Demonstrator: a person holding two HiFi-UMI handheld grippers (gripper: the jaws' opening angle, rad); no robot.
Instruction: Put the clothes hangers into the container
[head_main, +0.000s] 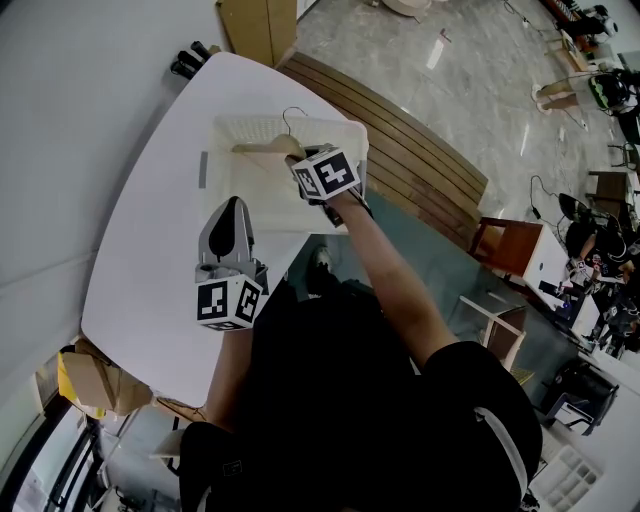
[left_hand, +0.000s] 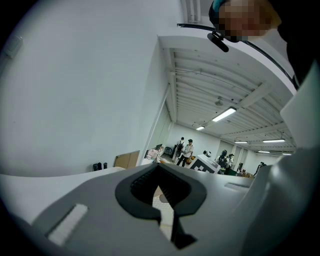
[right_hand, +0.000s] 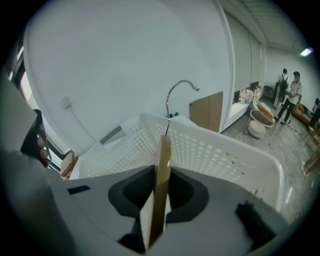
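1. Left tongs (left_hand: 161, 194) sit level over the white table (head_main: 140, 250), close to its near edge — jaws only a narrow slit apart, with nothing between them.
2. White perforated basket (head_main: 235, 128) stands against the table's far right edge.
3. Wooden hanger (head_main: 262, 148) lies over the basket's open top, its metal hook (head_main: 292, 113) pointing toward the table's far corner.
4. Right tongs (right_hand: 160, 210) reach in over the basket's near rim — jaws pinching the hanger's wooden bar edge-on, with the hook rising beyond the tips.
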